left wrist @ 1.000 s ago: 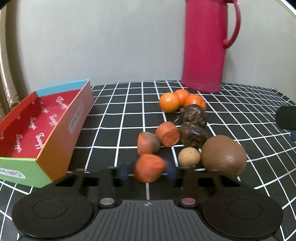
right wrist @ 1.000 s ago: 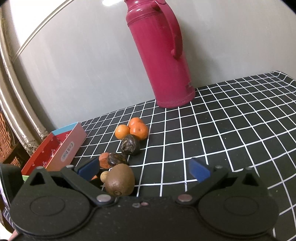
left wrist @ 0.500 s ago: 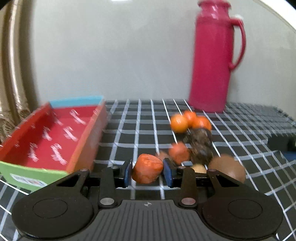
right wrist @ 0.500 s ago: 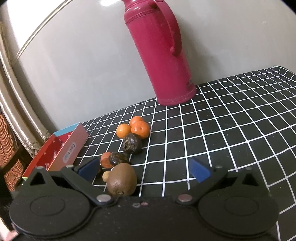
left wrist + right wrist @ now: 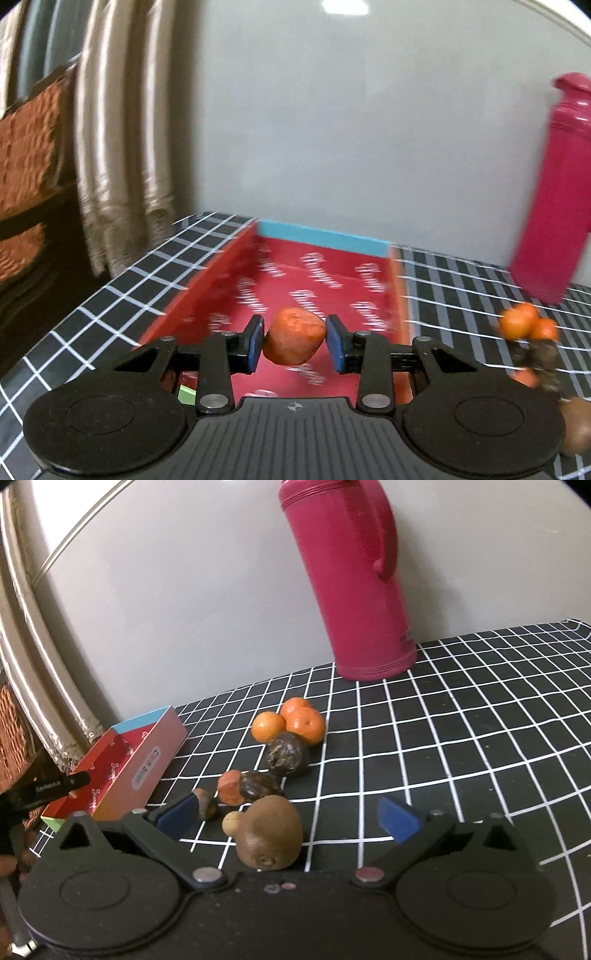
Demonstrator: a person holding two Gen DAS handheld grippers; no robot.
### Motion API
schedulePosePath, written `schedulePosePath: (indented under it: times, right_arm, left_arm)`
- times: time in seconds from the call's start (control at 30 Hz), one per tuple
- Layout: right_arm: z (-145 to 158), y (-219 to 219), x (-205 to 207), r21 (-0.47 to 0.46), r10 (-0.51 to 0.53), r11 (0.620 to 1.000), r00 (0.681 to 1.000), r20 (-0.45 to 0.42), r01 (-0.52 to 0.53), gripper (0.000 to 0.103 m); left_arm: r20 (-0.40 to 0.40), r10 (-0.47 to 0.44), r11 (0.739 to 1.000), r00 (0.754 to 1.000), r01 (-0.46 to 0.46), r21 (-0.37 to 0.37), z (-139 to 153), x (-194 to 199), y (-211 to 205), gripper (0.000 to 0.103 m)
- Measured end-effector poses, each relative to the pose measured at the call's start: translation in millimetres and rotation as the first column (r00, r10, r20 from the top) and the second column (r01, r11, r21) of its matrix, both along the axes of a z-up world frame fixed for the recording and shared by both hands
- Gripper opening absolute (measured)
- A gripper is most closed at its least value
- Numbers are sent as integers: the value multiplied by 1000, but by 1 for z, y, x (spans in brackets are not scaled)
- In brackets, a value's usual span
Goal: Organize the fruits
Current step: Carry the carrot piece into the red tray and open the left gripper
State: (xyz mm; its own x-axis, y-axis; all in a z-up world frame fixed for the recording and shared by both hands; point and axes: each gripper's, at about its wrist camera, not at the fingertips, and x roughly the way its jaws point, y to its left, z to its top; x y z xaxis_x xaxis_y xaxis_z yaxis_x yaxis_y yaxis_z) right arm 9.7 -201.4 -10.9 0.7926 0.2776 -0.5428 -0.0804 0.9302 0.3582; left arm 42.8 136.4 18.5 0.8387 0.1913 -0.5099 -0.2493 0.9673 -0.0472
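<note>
Centrally, our left tongs (image 5: 294,342) clamped an orange fruit chunk (image 5: 294,341) above the red box (image 5: 325,280); our right tongs (image 5: 288,812) gaped at lower frame near the kiwi (image 5: 269,836).

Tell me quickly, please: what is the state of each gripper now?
Left gripper: shut on the orange-red fruit piece, above the red box.
Right gripper: open, holding nothing; the kiwi lies between its fingers.
</note>
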Motion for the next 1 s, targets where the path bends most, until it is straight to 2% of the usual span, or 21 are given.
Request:
schedulePosePath:
  times: [0.17, 0.47, 1.0]
  right_arm:
    - [-2, 10, 4, -14, 16, 1000, 1000, -5, -16, 103]
    - [-4, 24, 10, -33, 44, 998, 999, -13, -45, 103]
    - [-3, 32, 9, -118, 44, 992, 999, 0, -44, 103]
  left_arm:
    - [-70, 47, 999, 996, -49, -22, -15, 18, 27, 36]
    - [-99, 22, 999, 995, -19, 28, -22, 25, 24, 37]
    - [-81, -2, 1000, 997, 3, 22, -15, 9, 17, 37]
